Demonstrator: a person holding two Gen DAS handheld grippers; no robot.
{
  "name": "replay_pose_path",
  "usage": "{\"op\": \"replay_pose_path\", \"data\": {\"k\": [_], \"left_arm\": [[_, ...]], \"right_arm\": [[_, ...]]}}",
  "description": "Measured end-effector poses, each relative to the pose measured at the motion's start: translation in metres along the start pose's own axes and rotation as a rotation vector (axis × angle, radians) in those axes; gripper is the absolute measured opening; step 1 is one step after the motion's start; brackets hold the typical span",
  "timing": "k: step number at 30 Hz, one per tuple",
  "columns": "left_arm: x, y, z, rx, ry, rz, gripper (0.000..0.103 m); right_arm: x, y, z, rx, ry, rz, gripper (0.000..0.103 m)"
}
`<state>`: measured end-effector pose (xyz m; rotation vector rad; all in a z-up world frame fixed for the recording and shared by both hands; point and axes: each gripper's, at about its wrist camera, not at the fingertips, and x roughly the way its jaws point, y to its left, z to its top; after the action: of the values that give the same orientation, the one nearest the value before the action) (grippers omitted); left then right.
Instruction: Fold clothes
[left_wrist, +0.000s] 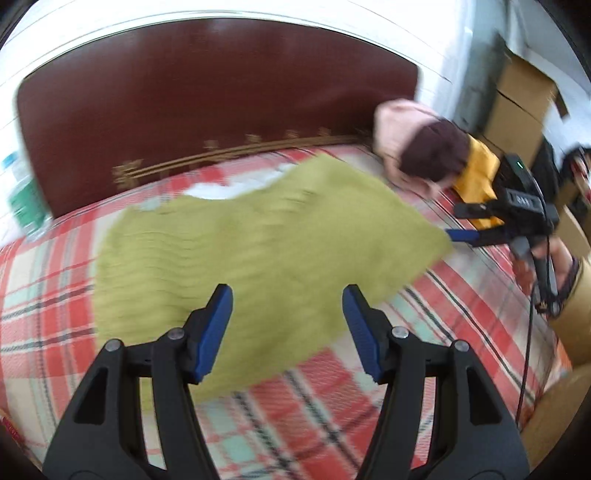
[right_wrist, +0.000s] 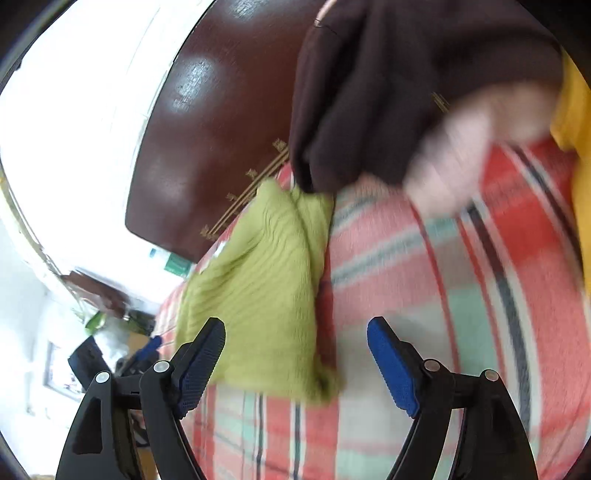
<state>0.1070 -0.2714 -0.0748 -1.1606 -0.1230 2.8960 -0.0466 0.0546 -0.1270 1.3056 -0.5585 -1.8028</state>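
Left wrist view: the left gripper (left_wrist: 287, 310) hangs with its jaws apart and nothing between them, over the near edge of the green knitted garment (left_wrist: 258, 236), which lies spread on the plaid bedspread (left_wrist: 461, 306). The right gripper (left_wrist: 452, 234) reaches the cloth's far right corner — whether it touches is blurred. A pile of clothes (left_wrist: 428, 151) sits by the dark headboard (left_wrist: 203, 92).

Right wrist view: the right gripper (right_wrist: 295, 347) stands released — the green knitted garment (right_wrist: 258, 280) lies just ahead of its left finger, clear of both pads.
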Motion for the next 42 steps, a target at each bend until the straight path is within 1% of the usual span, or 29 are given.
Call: {"op": "replay_pose_path", "data": {"k": [3,5,7,8,9,10,11,12,14,15,17,19,20,21,22,23,24,26,28,30,32,34,35,36,37,38,39,41,42], "left_arm": [[0.013,-0.032,-0.001,0.096,0.021,-0.02,0.064],[0.021,-0.054,-0.002,0.161,0.034,-0.034,0.064],[0.029,-0.072,0.0,0.232,0.041,-0.023,0.064],[0.032,-0.079,0.001,0.261,0.041,-0.015,0.064],[0.035,-0.086,0.002,0.289,0.041,-0.007,0.064],[0.038,-0.092,0.004,0.318,0.04,0.0,0.065],[0.042,-0.097,0.006,0.347,0.038,0.013,0.068],[0.045,-0.102,0.008,0.367,0.033,0.03,0.07],[0.053,-0.11,0.013,0.406,0.027,0.057,0.071],[0.058,-0.114,0.016,0.419,0.026,0.07,0.071],[0.069,-0.119,0.023,0.426,0.027,0.073,0.071],[0.087,-0.122,0.03,0.406,0.047,0.075,0.071],[0.097,-0.121,0.031,0.387,0.067,0.065,0.067],[0.106,-0.121,0.032,0.368,0.088,0.054,0.059],[0.113,-0.118,0.032,0.341,0.11,0.049,0.037],[0.118,-0.114,0.032,0.315,0.125,0.057,0.033],[0.116,-0.11,0.033,0.287,0.115,0.041,0.033],[0.112,-0.105,0.035,0.246,0.097,0.02,0.031],[0.108,-0.102,0.036,0.225,0.085,0.014,0.031],[0.107,-0.1,0.037,0.197,0.08,0.005,0.031],[0.108,-0.097,0.036,0.162,0.084,-0.005,0.031],[0.109,-0.095,0.036,0.13,0.087,-0.012,0.031],[0.109,-0.095,0.036,0.117,0.088,-0.014,0.031],[0.109,-0.095,0.036,0.104,0.089,-0.016,0.031],[0.109,-0.095,0.036,0.092,0.09,-0.018,0.031],[0.108,-0.093,0.037,0.073,0.092,-0.027,0.027],[0.107,-0.09,0.037,0.053,0.095,-0.037,0.025],[0.103,-0.081,0.04,-0.015,0.091,-0.075,0.021],[0.101,-0.076,0.041,-0.05,0.088,-0.095,0.021]], "right_arm": [[0.006,0.006,-0.018,-0.028,0.026,-0.021,0.083],[0.014,0.011,-0.02,-0.045,0.025,-0.019,0.083],[0.023,0.015,-0.02,-0.051,0.021,-0.009,0.082],[0.028,0.018,-0.019,-0.055,0.026,-0.007,0.075],[0.035,0.022,-0.017,-0.061,0.04,-0.004,0.061],[0.041,0.024,-0.014,-0.066,0.054,0.008,0.052],[0.046,0.023,-0.011,-0.056,0.061,0.024,0.027],[0.049,0.021,-0.008,-0.032,0.063,0.052,0.021],[0.049,0.023,-0.004,-0.019,0.051,0.095,0.022],[0.047,0.027,-0.002,-0.031,0.044,0.105,0.022],[0.044,0.038,0.002,-0.066,0.043,0.111,0.021],[0.044,0.047,0.004,-0.086,0.055,0.117,0.022],[0.044,0.051,0.005,-0.099,0.061,0.111,0.025],[0.044,0.054,0.006,-0.112,0.067,0.105,0.032],[0.043,0.055,0.007,-0.115,0.063,0.096,0.039],[0.039,0.053,0.008,-0.102,0.045,0.082,0.056],[0.035,0.049,0.01,-0.087,0.024,0.067,0.072],[0.024,0.035,0.011,-0.053,0.001,0.037,0.08],[0.024,0.021,0.014,-0.011,0.021,0.016,0.08],[0.037,0.014,0.018,0.022,0.052,0.035,0.08],[0.051,0.014,0.023,0.039,0.059,0.042,0.08],[0.065,0.02,0.029,0.031,0.064,0.076,0.08],[0.073,0.022,0.032,0.027,0.075,0.08,0.073],[0.081,0.025,0.035,0.024,0.086,0.083,0.06],[0.09,0.027,0.038,0.02,0.096,0.078,0.05],[0.098,0.028,0.041,0.02,0.101,0.067,0.024],[0.101,0.028,0.043,0.03,0.101,0.067,0.016],[0.105,0.031,0.048,0.04,0.097,0.071,0.016],[0.103,0.04,0.05,0.021,0.086,0.077,0.015]]}}
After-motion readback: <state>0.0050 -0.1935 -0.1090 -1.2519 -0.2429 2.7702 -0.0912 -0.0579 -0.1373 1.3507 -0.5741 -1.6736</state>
